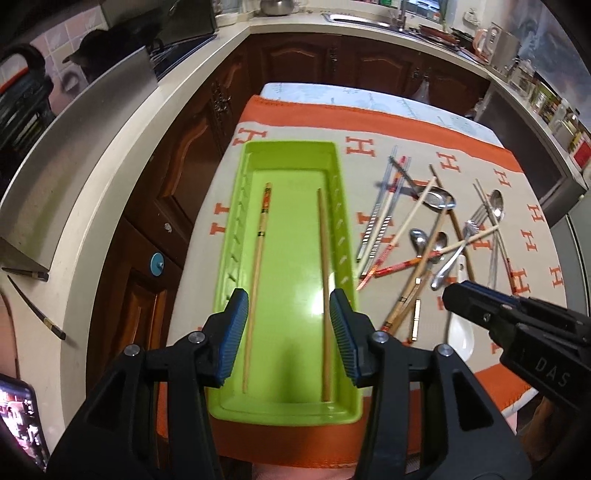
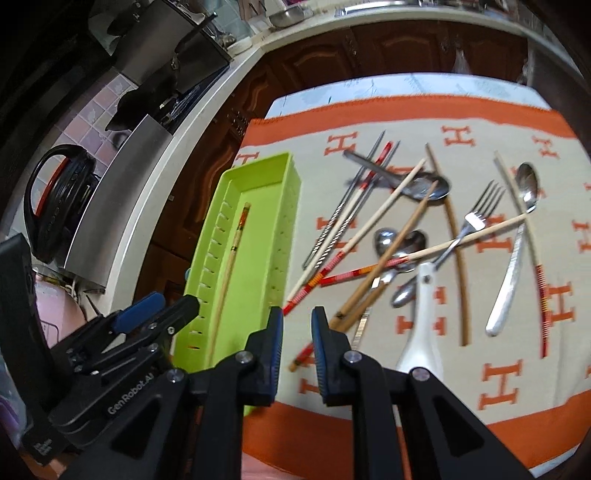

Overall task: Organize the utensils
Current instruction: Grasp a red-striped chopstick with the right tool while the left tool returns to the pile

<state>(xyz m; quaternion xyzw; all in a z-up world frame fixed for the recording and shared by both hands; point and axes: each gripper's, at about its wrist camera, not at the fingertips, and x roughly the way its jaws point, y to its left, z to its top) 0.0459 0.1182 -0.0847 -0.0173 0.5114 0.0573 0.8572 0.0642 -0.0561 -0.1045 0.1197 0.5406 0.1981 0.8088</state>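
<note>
Green tray holds two chopsticks — tangled utensil heap beside it.

A pale L-shaped countertop runs over dark carved wooden cabinets around a table under an orange-bordered cloth, with a steel sink at the far end and pinkish tiles on the left wall.
</note>
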